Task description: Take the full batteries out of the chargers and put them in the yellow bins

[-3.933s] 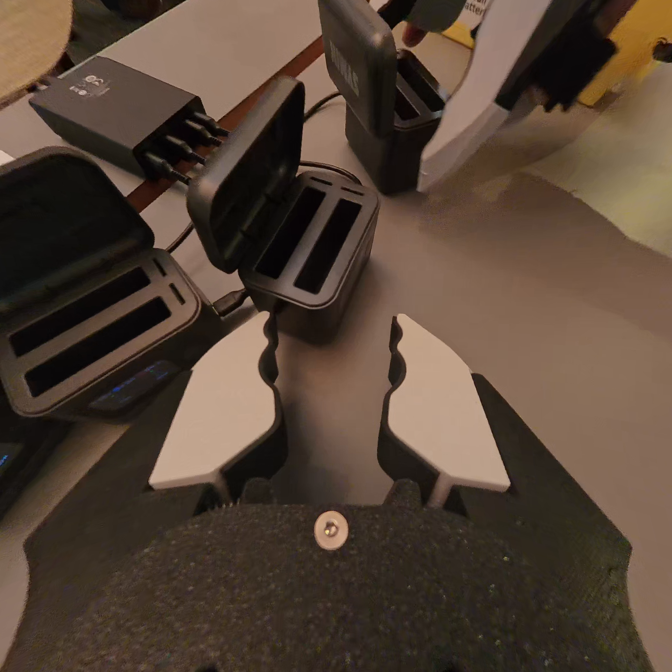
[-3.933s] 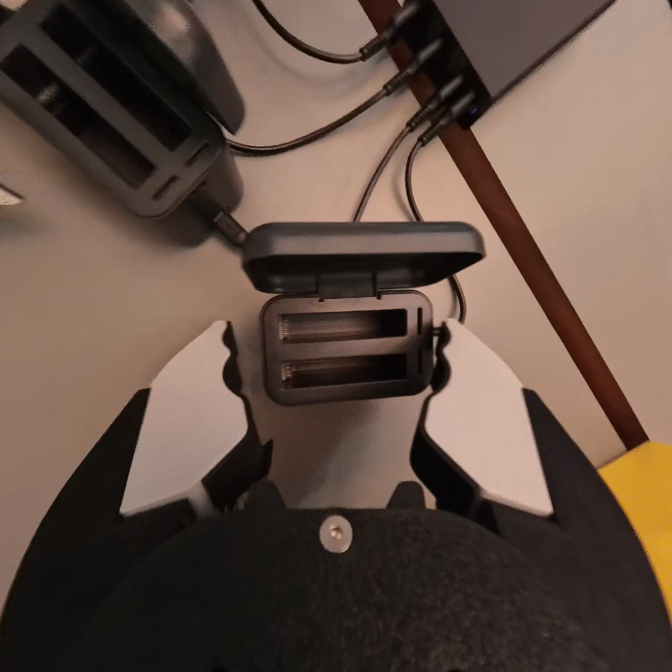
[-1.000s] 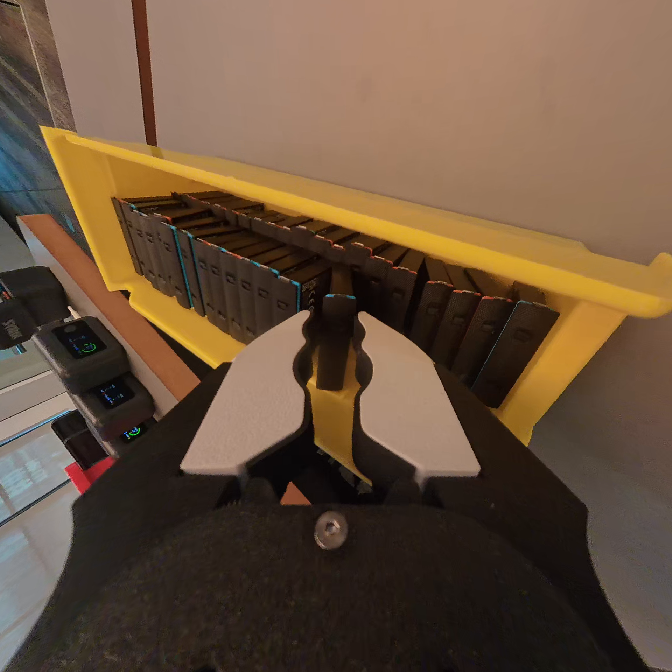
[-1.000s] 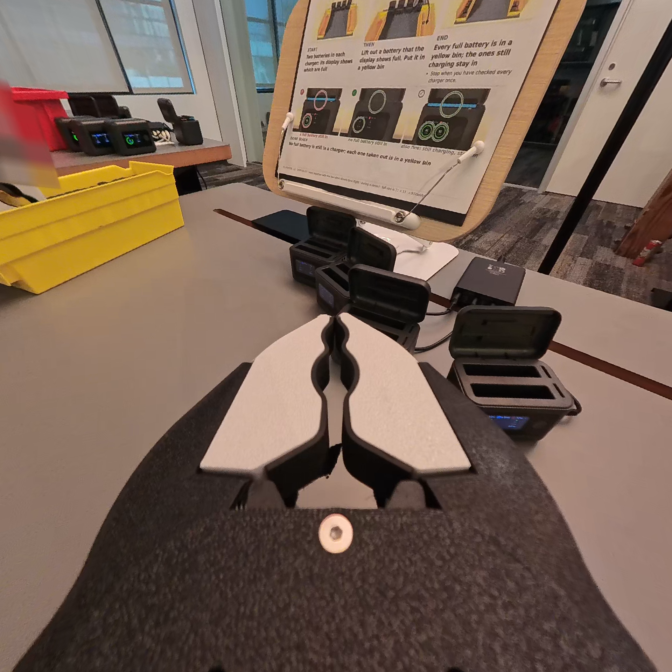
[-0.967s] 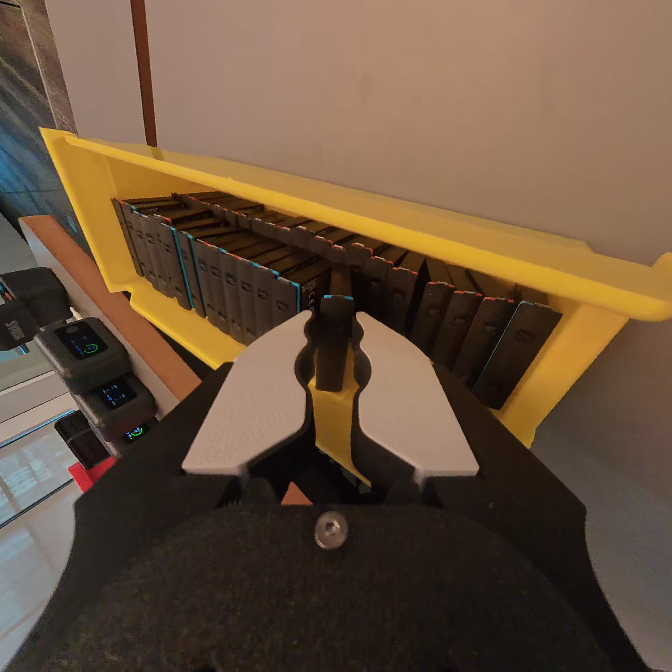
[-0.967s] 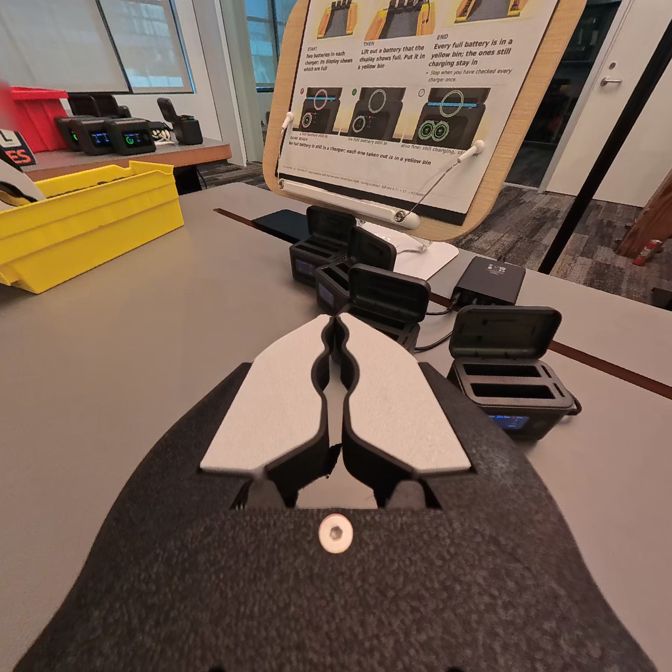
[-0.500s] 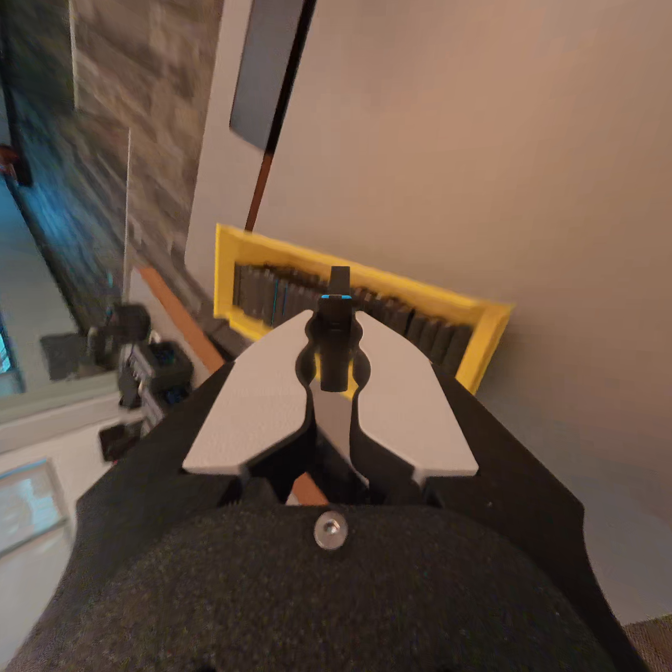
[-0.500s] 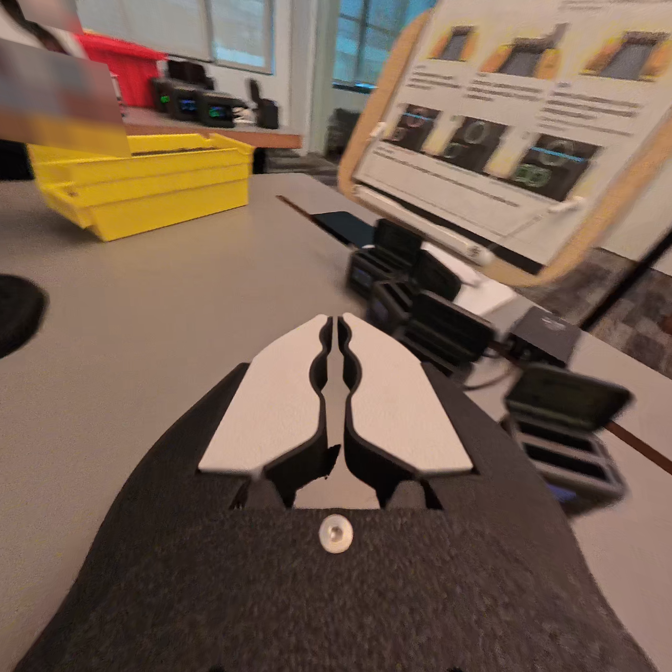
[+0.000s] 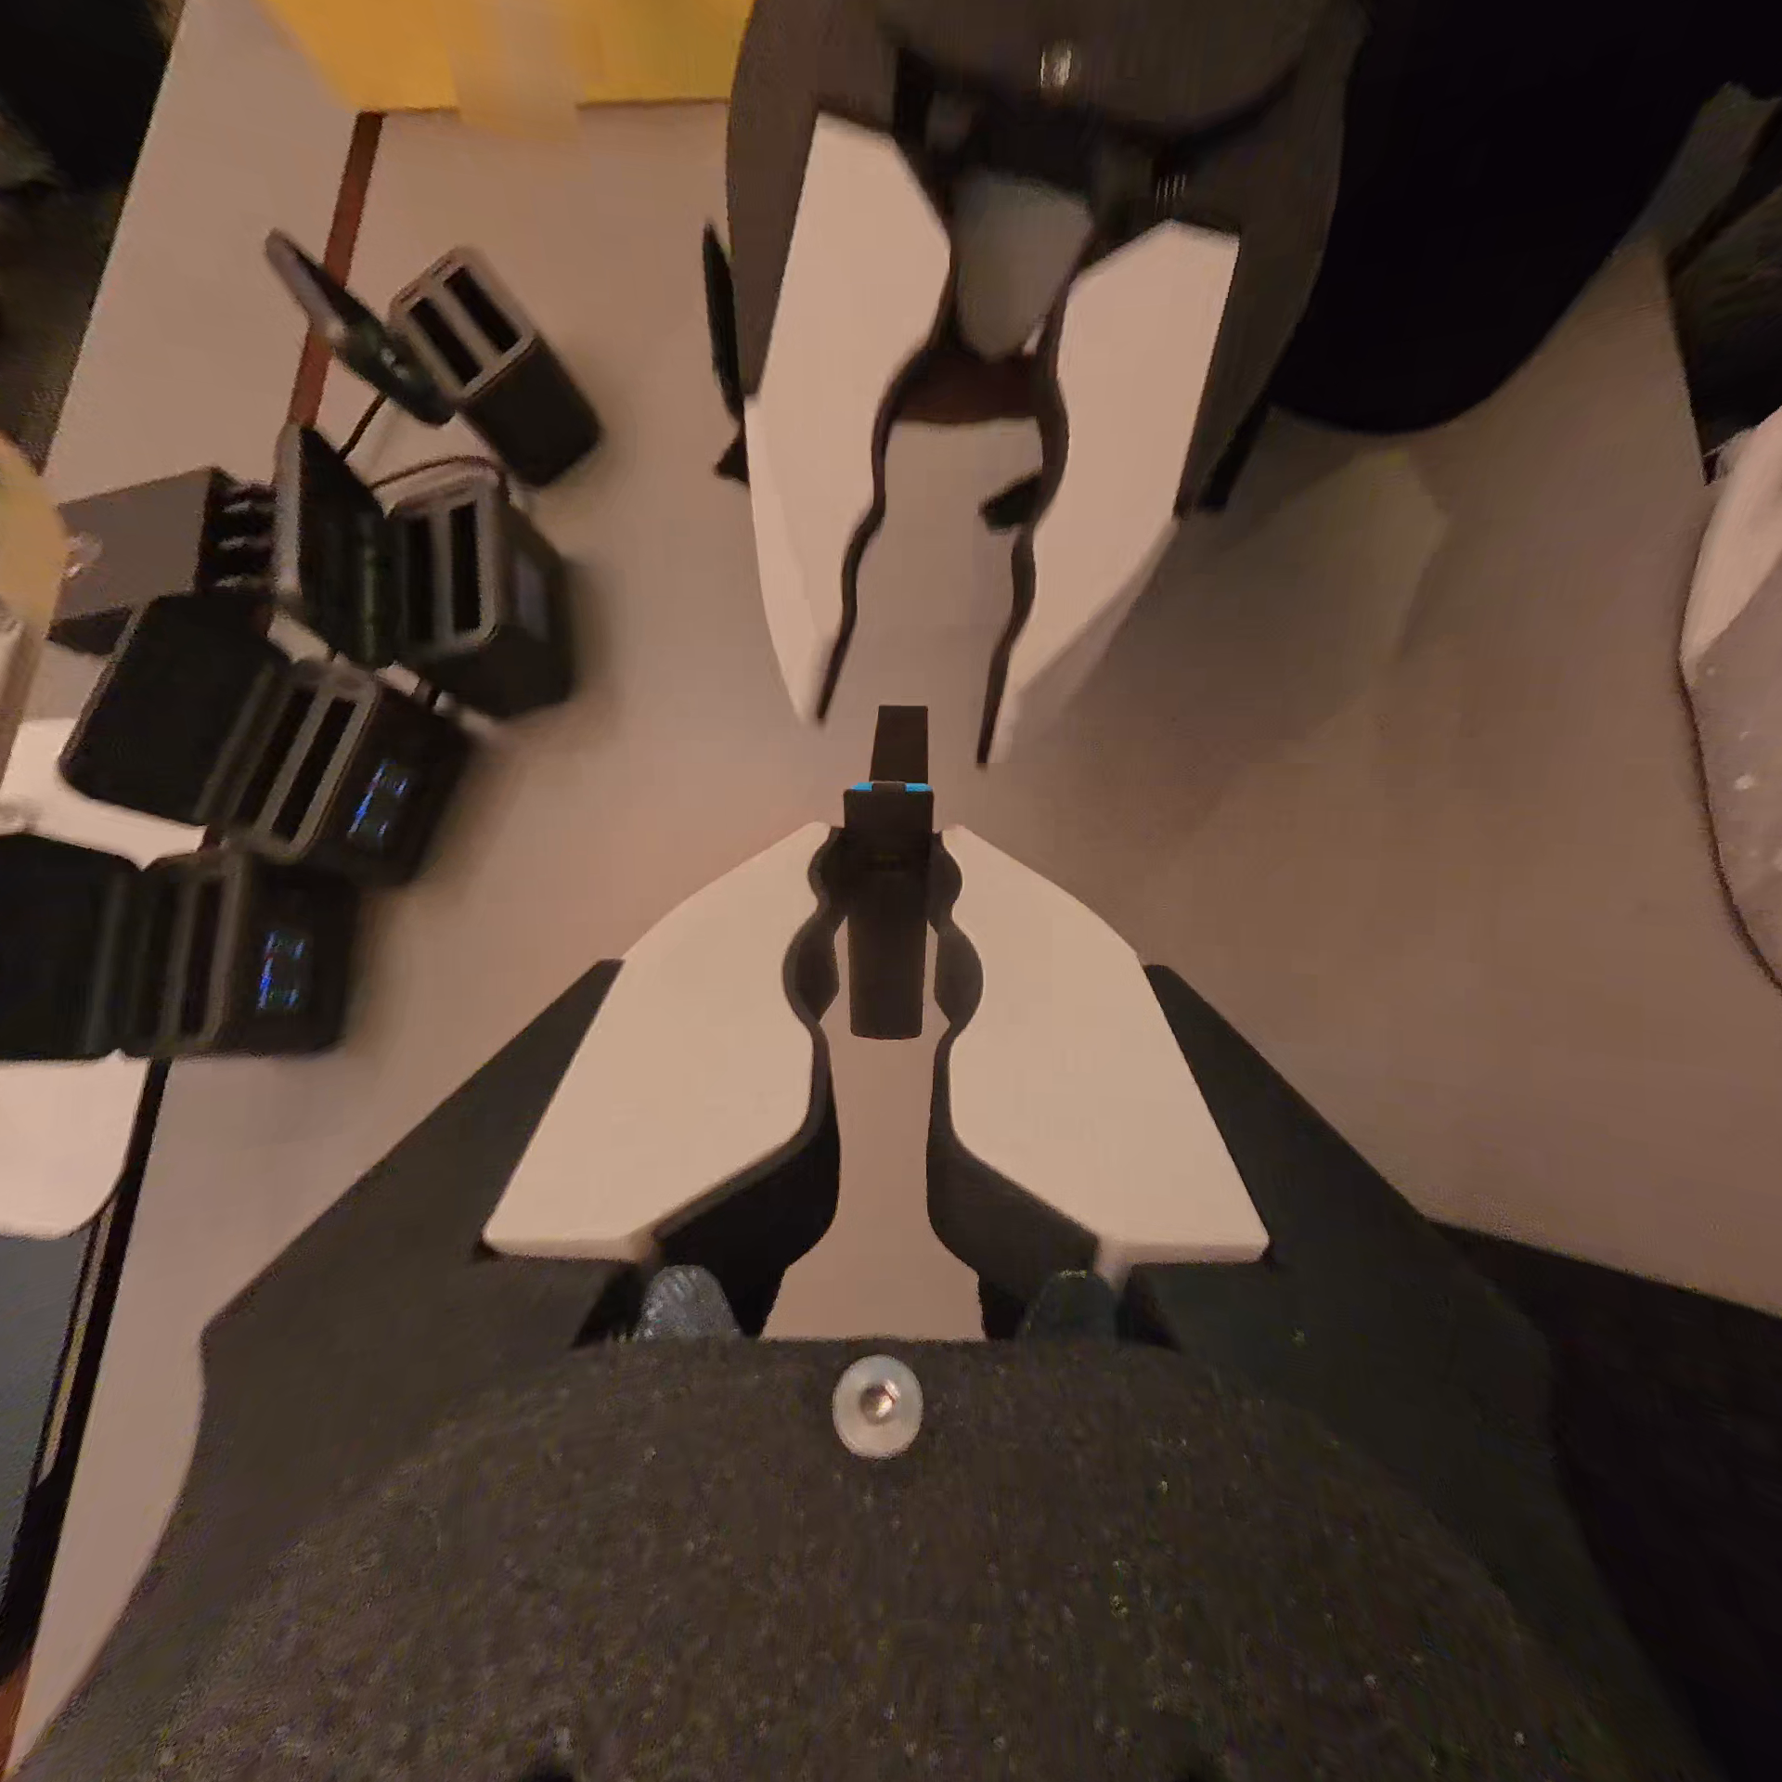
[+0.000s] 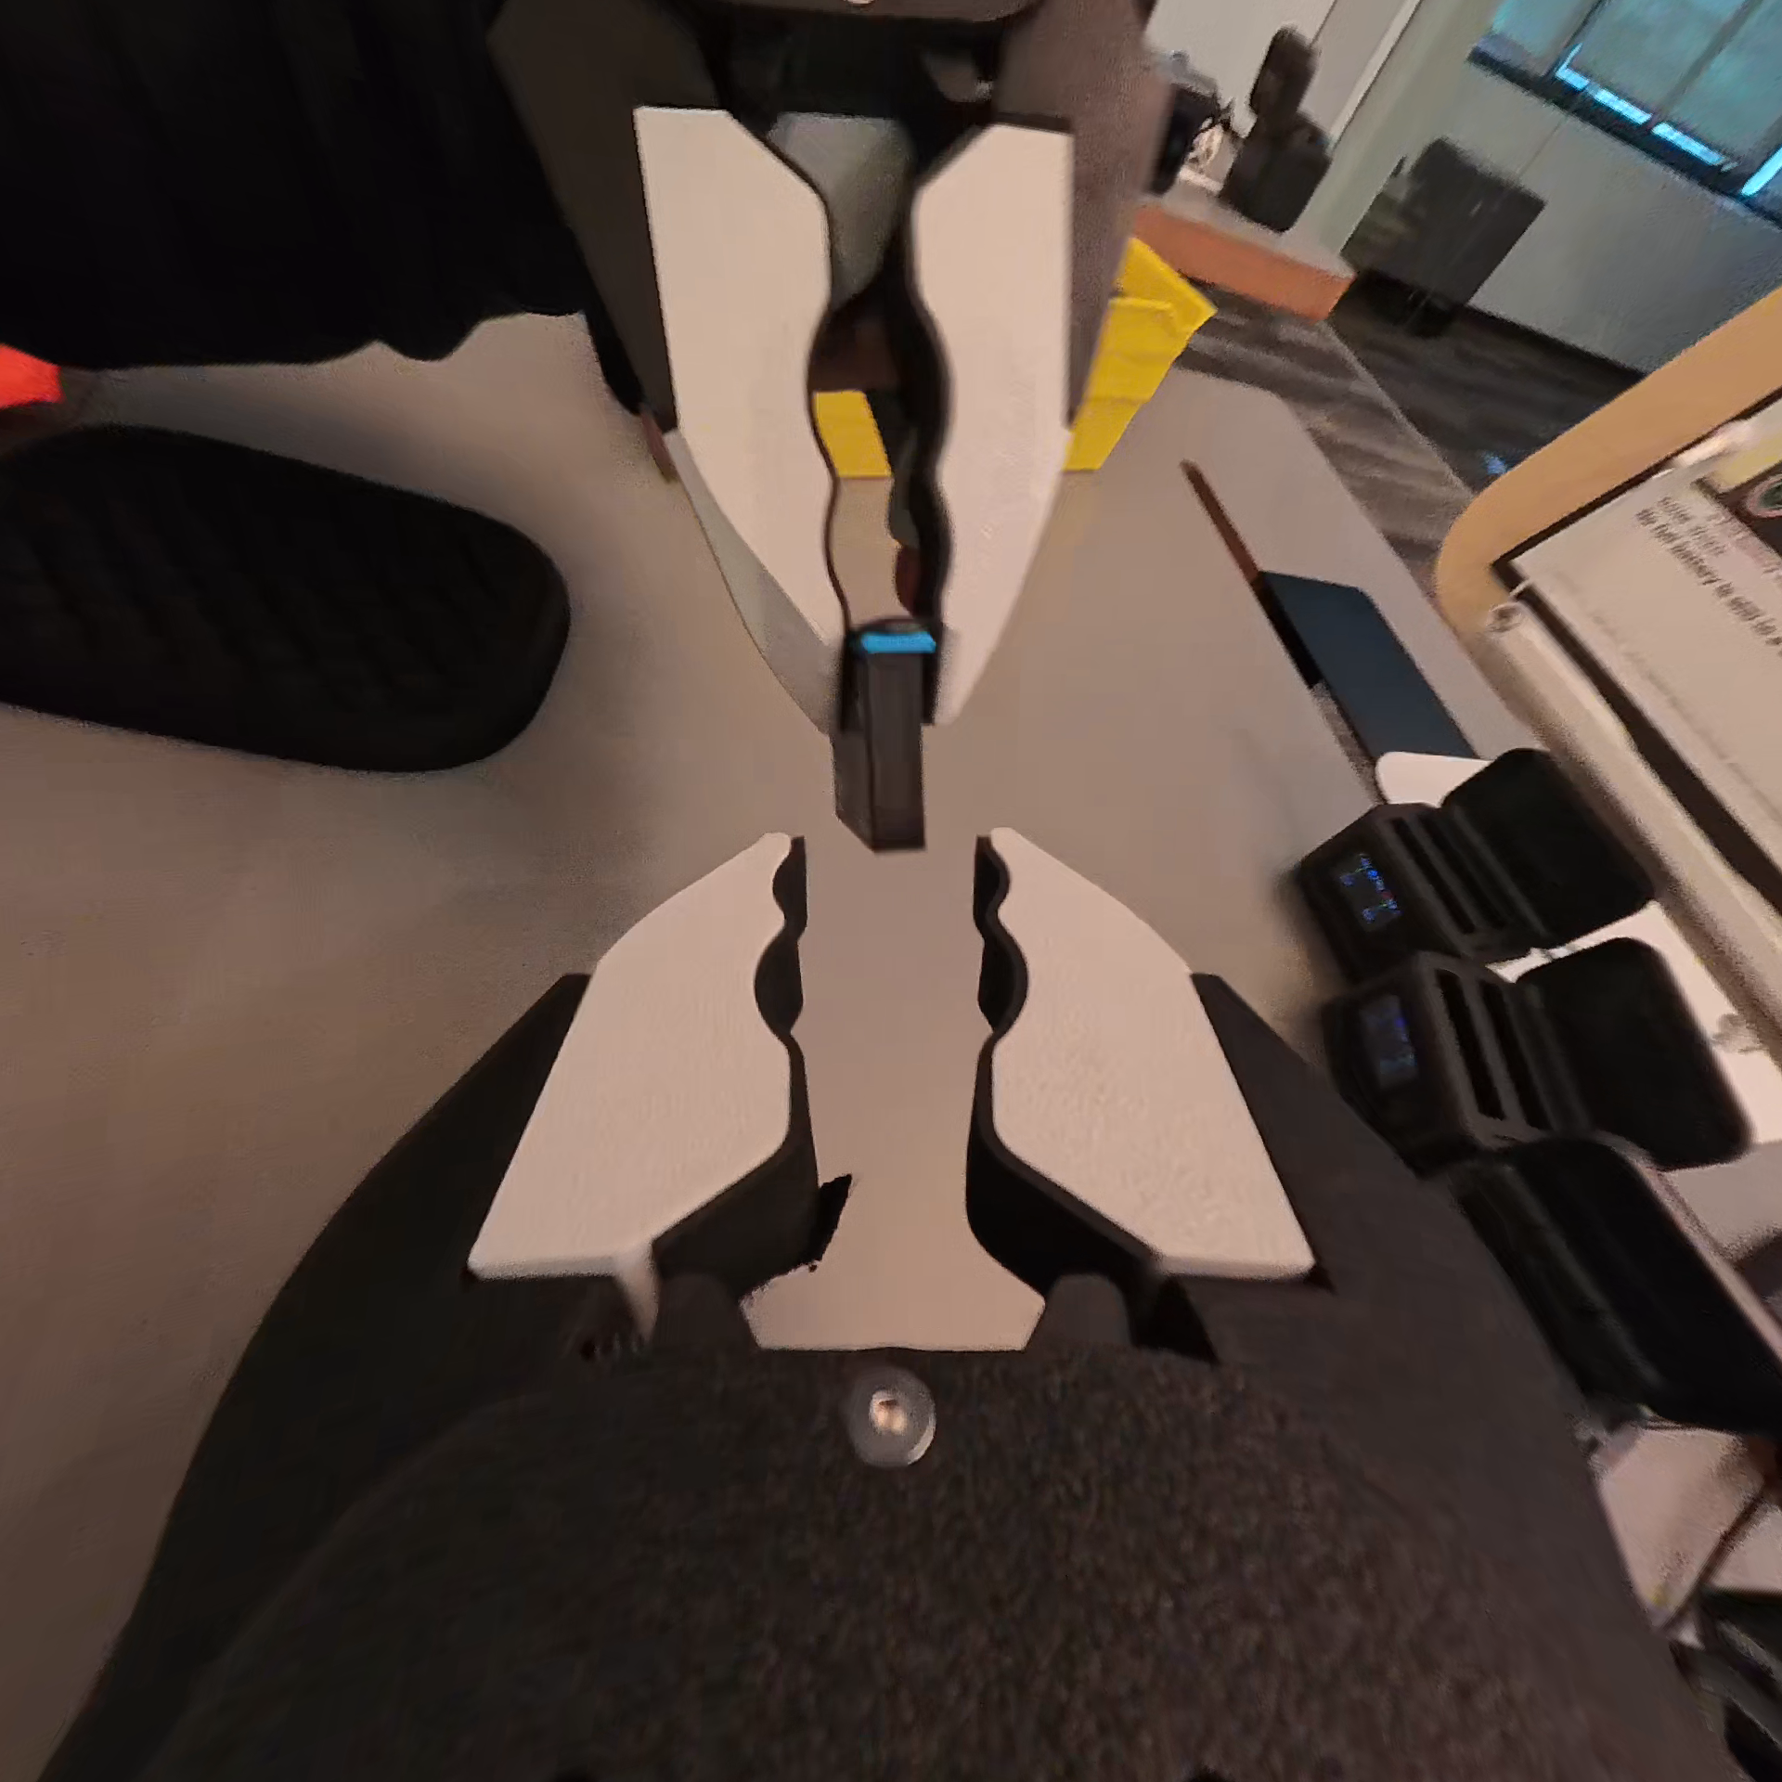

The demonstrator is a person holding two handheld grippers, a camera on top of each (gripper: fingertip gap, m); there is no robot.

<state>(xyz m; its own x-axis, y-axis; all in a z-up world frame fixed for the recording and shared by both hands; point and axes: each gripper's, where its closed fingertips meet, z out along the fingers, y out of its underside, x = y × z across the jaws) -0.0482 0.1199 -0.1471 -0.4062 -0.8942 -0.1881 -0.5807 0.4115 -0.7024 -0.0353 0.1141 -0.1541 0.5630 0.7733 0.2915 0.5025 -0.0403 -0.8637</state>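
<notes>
My left gripper [image 9: 889, 839] is shut on a black battery [image 9: 882, 926] with a blue band, held above the grey table. My right gripper [image 10: 885, 853] is open and empty. The two grippers point at each other tip to tip. In the right wrist view the battery [image 10: 882, 762] sticks out of the left gripper [image 10: 887, 665], and its free end is just ahead of my right fingertips. In the left wrist view the right gripper [image 9: 902, 733] stands just past the battery. Several open black chargers [image 9: 328, 762] sit at the left with empty slots. A yellow bin [image 10: 1138, 318] shows behind the left gripper.
More chargers [image 10: 1504, 1051] with lit displays line the right of the right wrist view, under a wood-framed instruction board [image 10: 1639, 579]. A dark flat slab [image 10: 1350, 656] lies past them. A black oval pad [image 10: 241, 598] lies at the left. A black power hub [image 9: 145, 540] sits behind the chargers. Only a small space, under 4 cm, lies between the two pairs of fingers.
My left gripper swung away from the yellow bin, still holding the battery, and now faces the right gripper over the table. My right gripper turned toward it and opened.
</notes>
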